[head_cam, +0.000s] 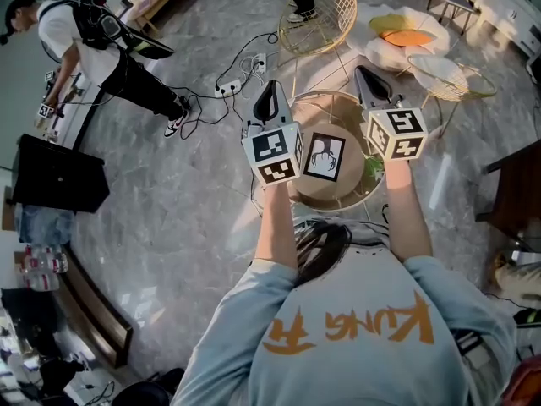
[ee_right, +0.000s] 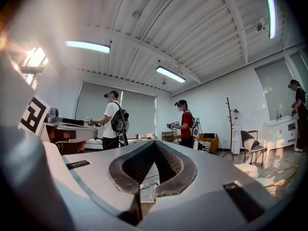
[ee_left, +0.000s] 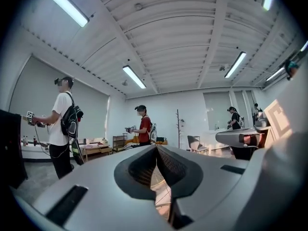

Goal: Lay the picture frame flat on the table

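Where the round wooden table [head_cam: 317, 194] stands just in front of the person, the picture frame [head_cam: 324, 156] sits near the middle of its top, a dark-edged frame with a pale picture of a dark figure turned up toward the head camera (from this steep angle I cannot tell whether it lies flat or leans back). A bit of green shows at the table's right edge.

The frame shows between the two grippers, which are held above the table and touch nothing. The left gripper [head_cam: 272, 85] is to the frame's left, its marker cube [head_cam: 272, 152] overlapping the frame's left edge in the head view; its own view shows the jaws pressed together at the tips with nothing between them. The right gripper [head_cam: 363, 70] is to the frame's right, and its jaws are likewise closed and empty. Both point out level into the room.

Beyond the table a gold wire chair [head_cam: 325, 19] stands on the grey marbled floor, with a power strip [head_cam: 232, 83] and black cables to its left. A person in a white shirt [head_cam: 84, 41] with a backpack stands at the far left, and a person in a red shirt [ee_left: 143, 126] stands farther back.
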The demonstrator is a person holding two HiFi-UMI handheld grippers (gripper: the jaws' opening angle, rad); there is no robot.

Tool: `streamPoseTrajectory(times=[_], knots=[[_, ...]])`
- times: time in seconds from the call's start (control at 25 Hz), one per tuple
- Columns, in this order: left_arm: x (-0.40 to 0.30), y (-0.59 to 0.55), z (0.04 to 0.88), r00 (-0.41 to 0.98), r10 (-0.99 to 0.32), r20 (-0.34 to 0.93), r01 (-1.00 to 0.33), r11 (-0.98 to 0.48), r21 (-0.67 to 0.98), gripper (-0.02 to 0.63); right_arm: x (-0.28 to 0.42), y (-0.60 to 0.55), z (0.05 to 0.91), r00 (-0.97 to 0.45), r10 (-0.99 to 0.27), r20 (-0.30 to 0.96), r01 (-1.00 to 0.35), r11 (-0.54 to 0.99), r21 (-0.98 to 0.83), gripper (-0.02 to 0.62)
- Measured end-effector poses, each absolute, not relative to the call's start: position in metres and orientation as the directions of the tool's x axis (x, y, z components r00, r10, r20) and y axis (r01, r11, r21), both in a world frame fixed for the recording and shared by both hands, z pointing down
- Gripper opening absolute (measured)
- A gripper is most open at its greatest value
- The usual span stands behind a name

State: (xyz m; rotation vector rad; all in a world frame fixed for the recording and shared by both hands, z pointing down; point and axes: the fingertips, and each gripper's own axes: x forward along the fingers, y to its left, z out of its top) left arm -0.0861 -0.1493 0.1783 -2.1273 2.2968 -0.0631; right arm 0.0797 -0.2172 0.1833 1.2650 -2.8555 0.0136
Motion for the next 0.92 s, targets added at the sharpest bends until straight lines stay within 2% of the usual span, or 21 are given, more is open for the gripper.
streamPoseTrajectory(times=[0.92], knots=[[-0.088, -0.153, 0.185, -0.126, -0.992, -0.005, -0.992, 0.126, -0.008, 0.02, 0.079, -0.232, 0.189, -0.683, -0.729, 0.03, -0.73, 0.684, 0.002, -0.002]])
